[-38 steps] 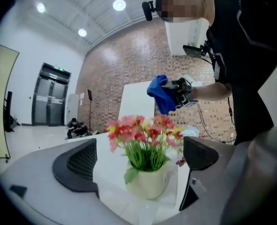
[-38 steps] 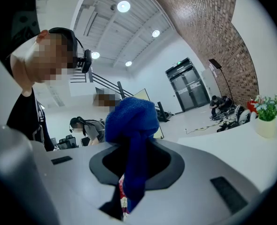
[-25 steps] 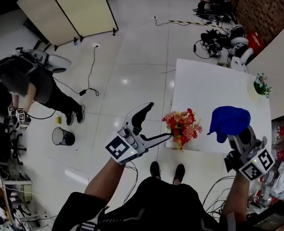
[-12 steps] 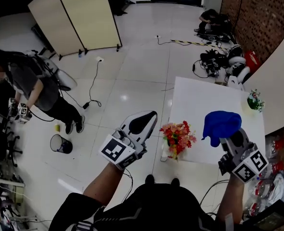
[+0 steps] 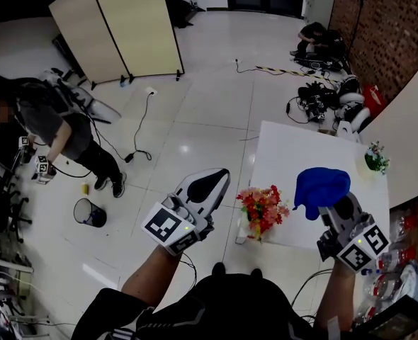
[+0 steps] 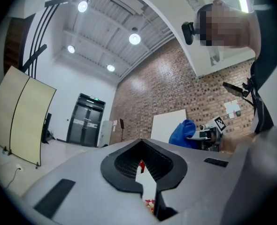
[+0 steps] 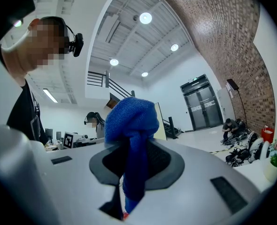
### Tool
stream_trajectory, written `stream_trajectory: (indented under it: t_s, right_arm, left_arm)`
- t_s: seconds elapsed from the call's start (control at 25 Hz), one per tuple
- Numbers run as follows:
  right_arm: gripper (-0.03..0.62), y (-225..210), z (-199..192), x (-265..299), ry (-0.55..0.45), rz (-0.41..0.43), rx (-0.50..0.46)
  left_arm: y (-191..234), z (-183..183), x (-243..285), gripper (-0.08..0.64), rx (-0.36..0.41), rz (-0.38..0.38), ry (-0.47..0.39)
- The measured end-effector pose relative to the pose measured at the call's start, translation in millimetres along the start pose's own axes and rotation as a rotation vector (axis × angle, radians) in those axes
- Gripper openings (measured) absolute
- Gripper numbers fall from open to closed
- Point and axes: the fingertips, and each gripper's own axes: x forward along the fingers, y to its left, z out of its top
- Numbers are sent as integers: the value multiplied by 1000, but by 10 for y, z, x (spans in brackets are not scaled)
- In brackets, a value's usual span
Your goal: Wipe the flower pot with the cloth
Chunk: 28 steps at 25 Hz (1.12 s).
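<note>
Flower pot, white with red-orange blooms (image 5: 243,231), is sitting at the white table's (image 5: 280,154) near edge, between my grippers | left gripper (image 5: 219,178): jaws just finishing closing, nothing between them | right gripper (image 5: 340,205): I'm pinching the blue terry cloth (image 5: 321,186) just beside the blooms

- White tabletop (image 5: 294,154), bare over most of its middle and far left.
- Flower pot (image 5: 260,211) with red and orange blooms at the near left corner, right at the edge.
- Small plant (image 5: 374,159) near the far right corner.
- Glossy pale floor (image 5: 195,119) all round the tabletop.
- Dark bin (image 5: 90,212) on the floor, well left of the tabletop.
- Folding screen (image 5: 117,27) standing far off to the left.
- Black cable (image 5: 134,129) trailing across the floor.
- Heap of gear (image 5: 329,94) beyond the far edge.
</note>
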Motion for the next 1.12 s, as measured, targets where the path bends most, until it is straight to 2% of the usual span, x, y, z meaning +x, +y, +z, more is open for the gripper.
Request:
stream_trajectory:
  t_s: [0.24, 0.64, 0.88, 1.12]
  right_arm:
    - [64, 86, 23, 70, 4, -7, -1]
    - [64, 290, -163, -44, 27, -86, 4]
    - [64, 465, -51, -365, 2, -70, -20]
    - [64, 701, 102, -991, -15, -4, -37]
  left_arm:
    - [46, 69, -86, 3, -16, -1, -3]
    - [105, -85, -249, 3, -61, -33, 31]
    - [-257, -2, -341, 4, -44, -31, 26]
    - [-968, 177, -471, 4, -1, 11, 3]
